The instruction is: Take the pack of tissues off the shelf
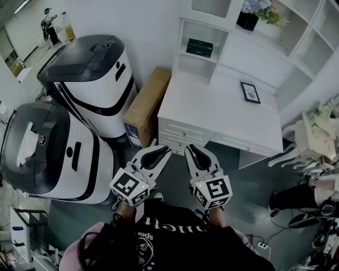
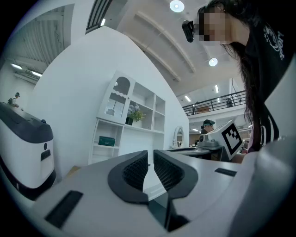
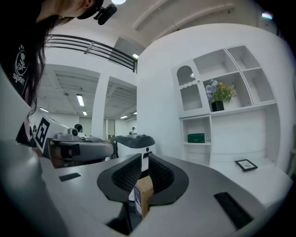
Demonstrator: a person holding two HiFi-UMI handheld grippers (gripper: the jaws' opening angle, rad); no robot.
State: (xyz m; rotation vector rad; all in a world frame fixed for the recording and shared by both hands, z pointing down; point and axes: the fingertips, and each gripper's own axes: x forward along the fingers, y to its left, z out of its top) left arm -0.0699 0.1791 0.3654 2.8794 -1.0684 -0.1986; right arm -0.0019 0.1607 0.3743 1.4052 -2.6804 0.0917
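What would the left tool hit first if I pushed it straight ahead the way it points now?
Probably the drawer front of the white desk: the left tool, shut and empty, aims at it. The green pack of tissues sits higher on the shelf, off that line. Depth is uncertain.

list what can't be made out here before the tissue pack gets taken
All views: tissue pack label too small to read.
Head view: frame content too small; flowers cut off by the top edge.
Right gripper view: box mostly hidden by the shut jaws of the right gripper.
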